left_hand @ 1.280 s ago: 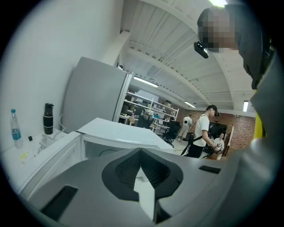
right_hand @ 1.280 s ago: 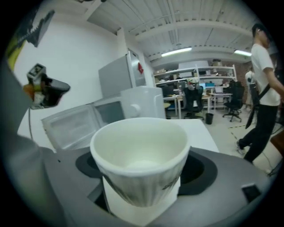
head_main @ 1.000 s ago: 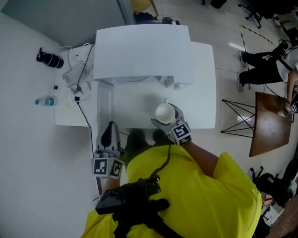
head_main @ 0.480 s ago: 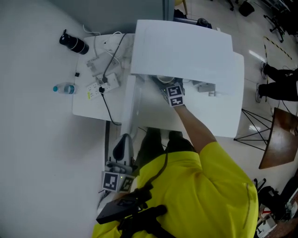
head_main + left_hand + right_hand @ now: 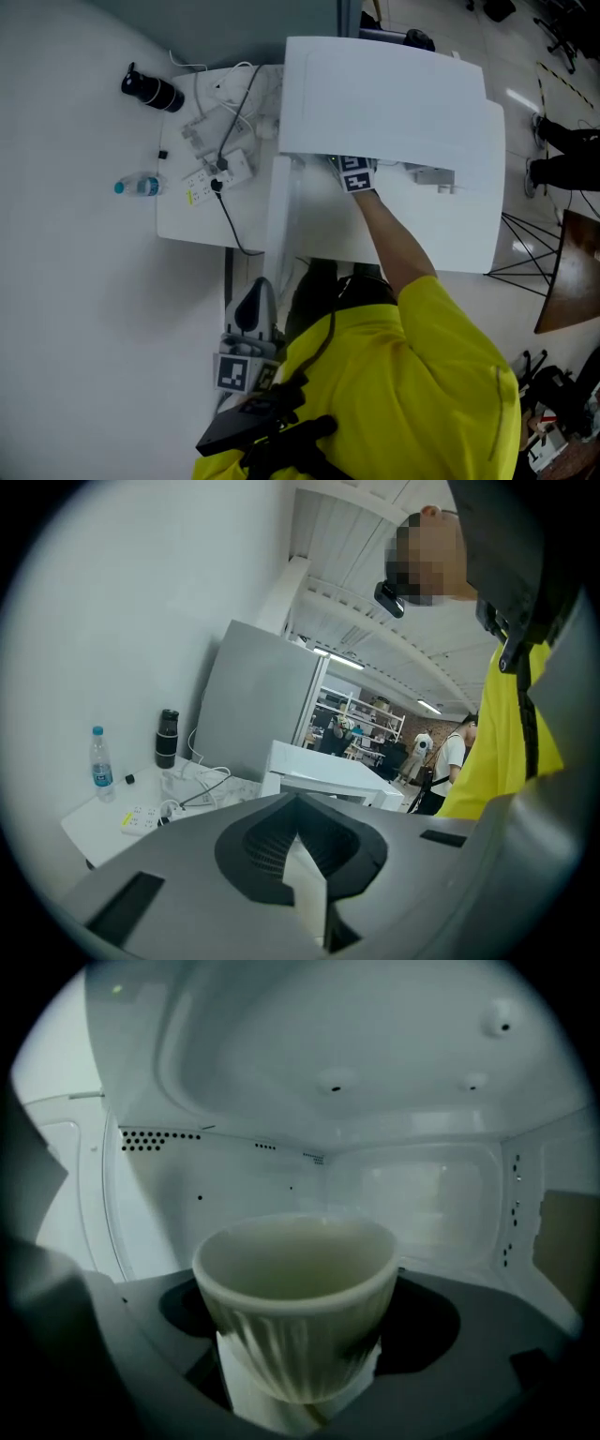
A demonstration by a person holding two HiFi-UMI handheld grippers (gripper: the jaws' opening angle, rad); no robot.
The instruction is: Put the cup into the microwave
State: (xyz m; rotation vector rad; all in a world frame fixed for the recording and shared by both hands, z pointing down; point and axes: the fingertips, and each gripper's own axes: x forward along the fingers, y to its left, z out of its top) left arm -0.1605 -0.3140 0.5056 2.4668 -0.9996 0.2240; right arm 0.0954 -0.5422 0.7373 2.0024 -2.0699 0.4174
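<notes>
A pale ribbed cup sits upright between the jaws of my right gripper, which is shut on it. Cup and jaws are inside the white cavity of the microwave, just above its floor. In the head view the microwave hides the cup and the jaws; only the right gripper's marker cube shows at the opening. The door stands open to the left. My left gripper hangs low at the left, away from the microwave, jaws shut on nothing.
On the white side table left of the microwave lie a power strip with cables, a water bottle and a black flask. A brown table and people stand to the right.
My right gripper has carried the cup from in front of the microwave into its cavity, out of the head view. My left gripper has dropped back towards the person's body.
</notes>
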